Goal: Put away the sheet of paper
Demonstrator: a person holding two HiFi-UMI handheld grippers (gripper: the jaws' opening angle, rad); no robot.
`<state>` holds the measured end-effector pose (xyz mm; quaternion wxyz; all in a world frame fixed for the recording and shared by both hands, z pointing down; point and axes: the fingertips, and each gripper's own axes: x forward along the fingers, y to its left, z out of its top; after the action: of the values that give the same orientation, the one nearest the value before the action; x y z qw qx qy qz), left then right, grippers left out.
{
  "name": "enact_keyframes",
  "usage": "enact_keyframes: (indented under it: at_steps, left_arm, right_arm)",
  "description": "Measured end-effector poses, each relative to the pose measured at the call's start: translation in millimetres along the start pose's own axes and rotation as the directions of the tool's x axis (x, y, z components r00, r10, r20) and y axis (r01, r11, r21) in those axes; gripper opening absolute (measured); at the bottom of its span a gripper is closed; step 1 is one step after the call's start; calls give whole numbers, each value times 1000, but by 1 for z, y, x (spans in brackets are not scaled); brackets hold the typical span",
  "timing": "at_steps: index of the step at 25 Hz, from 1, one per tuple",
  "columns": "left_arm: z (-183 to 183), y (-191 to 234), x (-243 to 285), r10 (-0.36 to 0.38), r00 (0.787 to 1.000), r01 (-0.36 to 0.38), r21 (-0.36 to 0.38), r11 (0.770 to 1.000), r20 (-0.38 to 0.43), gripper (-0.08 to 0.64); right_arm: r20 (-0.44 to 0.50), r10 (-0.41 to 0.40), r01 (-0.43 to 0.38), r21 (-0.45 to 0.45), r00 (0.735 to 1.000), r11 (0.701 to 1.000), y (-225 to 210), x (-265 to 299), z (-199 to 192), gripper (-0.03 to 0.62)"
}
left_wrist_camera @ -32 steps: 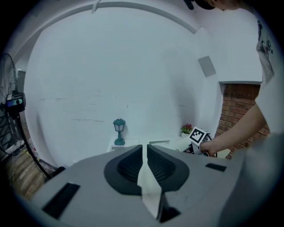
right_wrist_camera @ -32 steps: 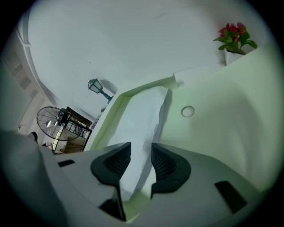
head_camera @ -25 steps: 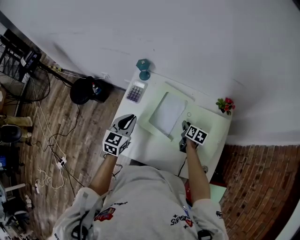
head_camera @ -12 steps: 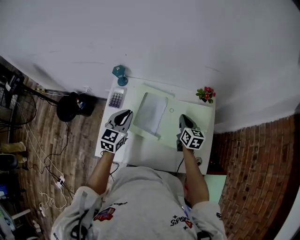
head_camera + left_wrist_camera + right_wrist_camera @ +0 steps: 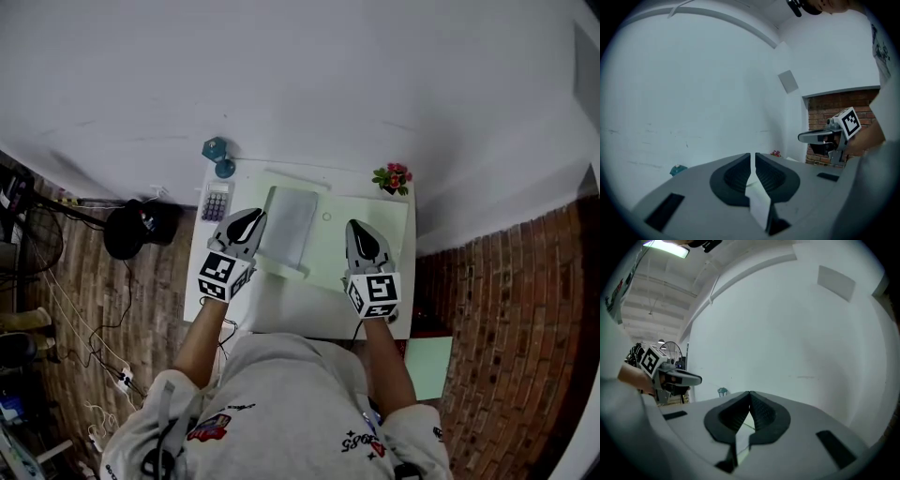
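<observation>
Hovering tongs, paper (image 5: pixel 289 223) not lifted

Left tongs (image 5: pixel 252 217): jaws drawn together with only a thin slit between the pads, and nothing visibly pinched. The white showing through the gap behind the pads looks like the surface below, not a held sheet. Right tongs (image 5: pixel 359 227): jaws have just been closing and now meet, with nothing between them in the right gripper view. Both tongs are raised over the desk (image 5: pixel 274 302), pointing near level at the wall.

Paper lies flat below and between the two tongs, its left edge just beside the left tip in head view. It rests on a green mat (image 5: pixel 326 246), possibly a folder (can't tell), which runs on under the right tongs.

Why held like this, as a guess: the tongs flank the sheet so either side can be worked. Closed jaws suit nudging or sliding a thin sheet, which is hard to pinch while flat. An edge probably has to be raised or pushed past the mat's edge first.

Calculator (image 5: pixel 216 202) sits just left of the left tongs, with a teal object (image 5: pixel 217 155) beyond it. Flowers (image 5: pixel 392 176) are ahead-right of the right tongs. All are clear of the paper.

No grasp on the sheet yet. Its destination isn't evident; the green mat is the likeliest.
</observation>
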<state>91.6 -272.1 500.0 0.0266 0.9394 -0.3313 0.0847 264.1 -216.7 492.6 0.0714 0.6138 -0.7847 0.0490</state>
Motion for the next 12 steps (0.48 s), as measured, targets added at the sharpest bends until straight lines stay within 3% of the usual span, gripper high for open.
enact_keyframes:
  at_steps: [6, 12]
  left_arm:
    - [1, -5, 1, -6, 1000, 6, -6, 1000, 6, 44]
    - [-2, -8, -5, -9, 1000, 10, -19, 1000, 17, 44]
  right_arm:
    - [100, -9, 11, -15, 995, 1000, 9, -13, 37, -3]
    - [82, -6, 8, -31, 997, 999, 15, -14, 28, -3]
